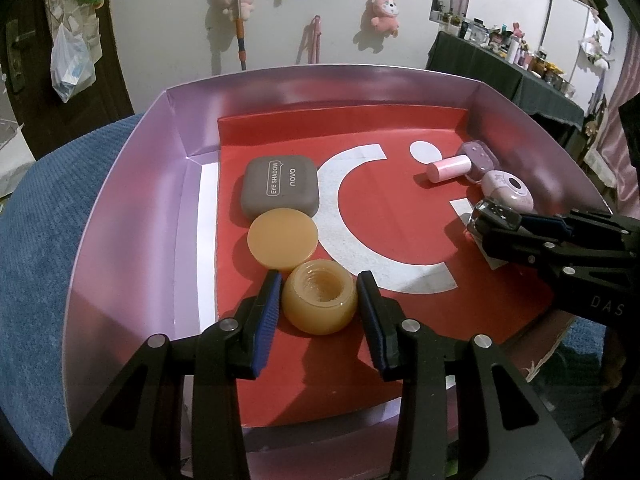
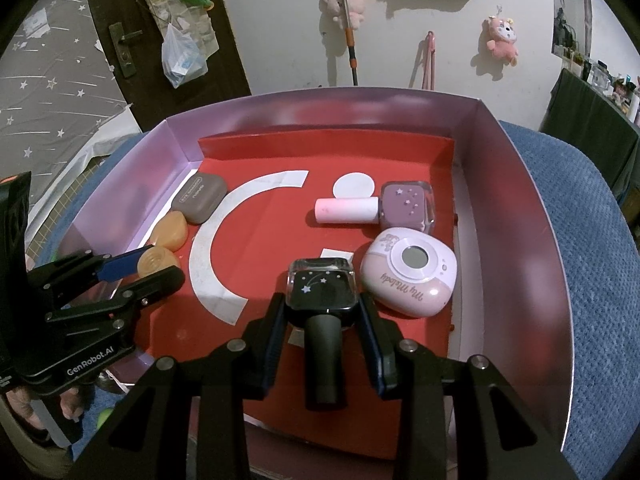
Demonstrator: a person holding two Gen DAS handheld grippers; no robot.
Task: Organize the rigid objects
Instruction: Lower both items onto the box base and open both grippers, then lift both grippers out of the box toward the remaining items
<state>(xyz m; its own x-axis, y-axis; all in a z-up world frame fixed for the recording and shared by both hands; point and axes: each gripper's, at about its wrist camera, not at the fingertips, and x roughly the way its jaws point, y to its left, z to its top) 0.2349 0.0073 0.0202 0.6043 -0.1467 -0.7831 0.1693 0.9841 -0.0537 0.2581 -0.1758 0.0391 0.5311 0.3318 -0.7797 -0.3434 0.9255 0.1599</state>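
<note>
Between each gripper's fingers: left (image 1: pixel 318 294) clamps amber jar (image 1: pixel 319 298), right (image 2: pixel 322 316) black bottle (image 2: pixel 322 292).

You have one purple-walled box (image 2: pixel 516 184) with one red liner sheet (image 2: pixel 260 248), and seven rigid items stand or lie in it. Your count by kind reads: one grey eye-shadow case (image 1: pixel 280 193), one amber lid (image 1: pixel 283 237), one open amber jar (image 1: pixel 319 303), two nail-polish bottles, namely a purple one with a pink cap (image 2: pixel 404 206) and a black one with a black cap (image 2: pixel 322 286), and one pink compact with a round window (image 2: pixel 410 272). You also have two black grippers in view, the left gripper (image 1: pixel 319 288) and the right gripper (image 2: pixel 322 308).
</note>
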